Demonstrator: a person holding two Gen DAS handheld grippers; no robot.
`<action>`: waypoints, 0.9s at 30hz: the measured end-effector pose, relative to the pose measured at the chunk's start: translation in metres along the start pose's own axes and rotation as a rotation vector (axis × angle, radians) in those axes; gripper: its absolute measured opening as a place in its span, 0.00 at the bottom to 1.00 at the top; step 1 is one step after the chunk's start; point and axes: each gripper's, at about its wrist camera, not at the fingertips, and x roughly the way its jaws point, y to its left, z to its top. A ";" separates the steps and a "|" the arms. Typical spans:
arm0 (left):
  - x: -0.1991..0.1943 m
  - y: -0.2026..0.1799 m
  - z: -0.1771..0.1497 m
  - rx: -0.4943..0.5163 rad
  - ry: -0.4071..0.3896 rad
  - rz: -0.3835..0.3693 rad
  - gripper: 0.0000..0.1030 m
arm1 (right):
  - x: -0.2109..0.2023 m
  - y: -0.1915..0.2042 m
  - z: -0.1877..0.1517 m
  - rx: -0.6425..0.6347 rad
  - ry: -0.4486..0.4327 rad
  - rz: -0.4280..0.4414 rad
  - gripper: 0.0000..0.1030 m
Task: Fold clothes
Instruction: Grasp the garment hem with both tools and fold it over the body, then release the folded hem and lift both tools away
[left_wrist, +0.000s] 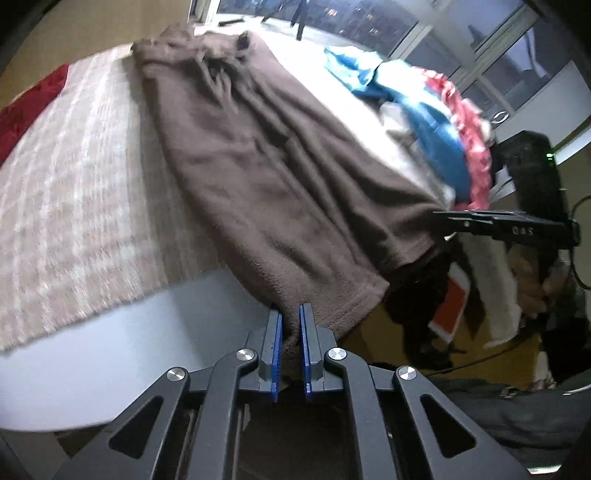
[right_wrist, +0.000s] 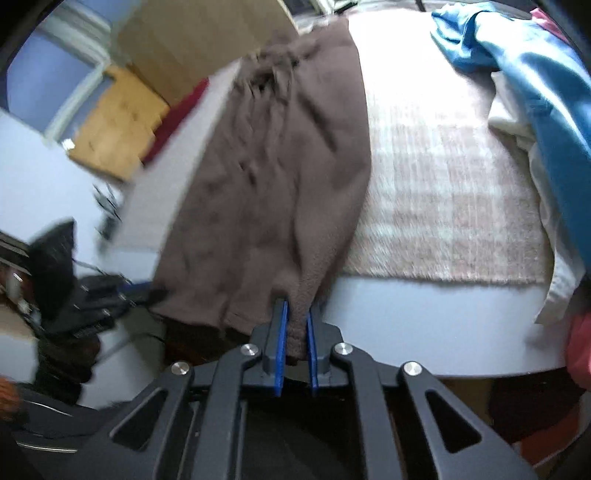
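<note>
Both claws are clamped on the near hem of the brown fleece garment. My left gripper pinches one corner, blue pads tight on a bunched fold. My right gripper has the other corner, same pinch. From the left view, the right gripper sits at 3 o'clock with cloth running to its tip.

The garment lies lengthwise on the table, far end bunched at 12 o'clock, near hem hanging just over the table's edge at 6 o'clock in both views.

My read of the step: lift the near hem and carry it to the far end for a first fold in half.
- Keep both corners level and the hem taut between them, or the fold line skews.
- Raise enough to clear the cloth below and don't drag the body along.
- The far end is rumpled, so lay the hem down slowly and flatten after.
- Fleece is thick and grippy, so it will likely cling to the mat rather than slide.

Surface: a pale woven mat on a white round table. A heap of blue, white and red clothes lies at 2 o'clock in the left view, close beside the brown one. A dark red cloth is at 10 o'clock.

Room: windows beyond the heap, and cardboard boxes at 10 o'clock in the right view. Both frames are motion-blurred.
</note>
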 end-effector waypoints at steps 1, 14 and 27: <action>-0.009 0.001 0.008 -0.003 -0.013 -0.026 0.07 | -0.007 0.002 0.006 0.009 -0.024 0.019 0.09; -0.033 0.076 0.152 -0.064 -0.166 0.043 0.07 | -0.008 -0.002 0.166 0.000 -0.105 0.110 0.09; 0.027 0.165 0.202 -0.310 -0.114 0.133 0.19 | 0.081 -0.054 0.237 0.070 0.091 0.033 0.21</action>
